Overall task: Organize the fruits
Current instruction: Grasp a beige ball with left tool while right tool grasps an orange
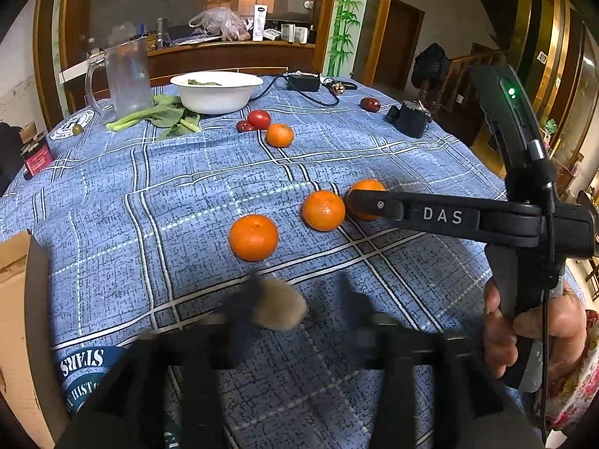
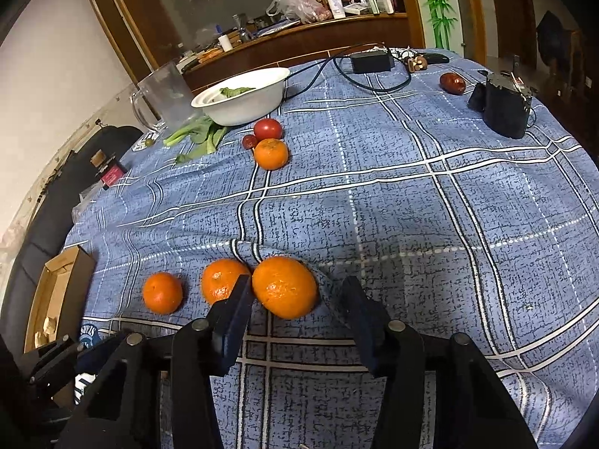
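Note:
Three oranges lie in a row on the blue checked tablecloth (image 2: 411,205): left (image 2: 162,292), middle (image 2: 221,280), right (image 2: 285,286). My right gripper (image 2: 295,307) is open, its jaws on either side of the right orange without closing on it. It also shows in the left wrist view (image 1: 352,202), in front of that orange (image 1: 367,187). My left gripper (image 1: 295,299) is blurred and open, with a tan blurred object (image 1: 279,308) by its left finger; I cannot tell whether it touches it. A fourth orange (image 2: 271,153) lies by a tomato (image 2: 267,128).
A white bowl (image 2: 243,93) with greens, a clear jug (image 2: 168,93), loose leaves (image 2: 198,134), a power adapter (image 2: 370,60), a red fruit (image 2: 452,83) and a black device (image 2: 503,108) stand at the back. A cardboard box (image 2: 60,292) sits at the left edge.

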Available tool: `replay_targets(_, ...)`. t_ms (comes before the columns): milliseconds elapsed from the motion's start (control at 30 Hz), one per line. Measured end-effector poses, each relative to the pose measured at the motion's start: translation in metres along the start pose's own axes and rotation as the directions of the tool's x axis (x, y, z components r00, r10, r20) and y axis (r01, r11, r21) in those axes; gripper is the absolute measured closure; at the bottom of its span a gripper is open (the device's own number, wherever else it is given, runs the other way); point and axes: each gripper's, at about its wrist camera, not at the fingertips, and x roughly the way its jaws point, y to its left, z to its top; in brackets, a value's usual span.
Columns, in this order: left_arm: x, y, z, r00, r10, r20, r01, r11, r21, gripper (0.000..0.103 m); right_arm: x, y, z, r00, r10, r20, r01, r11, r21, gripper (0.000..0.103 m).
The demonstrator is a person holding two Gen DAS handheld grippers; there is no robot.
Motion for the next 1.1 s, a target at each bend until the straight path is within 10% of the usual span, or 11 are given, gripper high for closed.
replay_targets(167, 0.005, -0.006, -0.003, 0.999, 0.024, -0.027, -0.024, 0.999, 0.033, 0.036, 0.001, 0.0, -0.001, 1.0, 0.002, 0.004, -0.002, 1.0, -0.003, 0.049)
replay_targets(400, 0.001, 0.012, -0.003, 0.998, 0.061, -0.021, -0.062, 0.997, -0.039, 0.078, -0.005, 0.007, -0.004, 1.0, -0.008, 0.027, 0.009, 0.999, -0.035, 0.066)
replay_targets(1100, 0.004, 0.01, -0.001, 1.0, -0.02, -0.004, 0.02, 0.998, -0.067, 0.079, -0.02, 0.009, -0.007, 0.998, -0.013, 0.065, 0.015, 0.999, -0.033, 0.067)
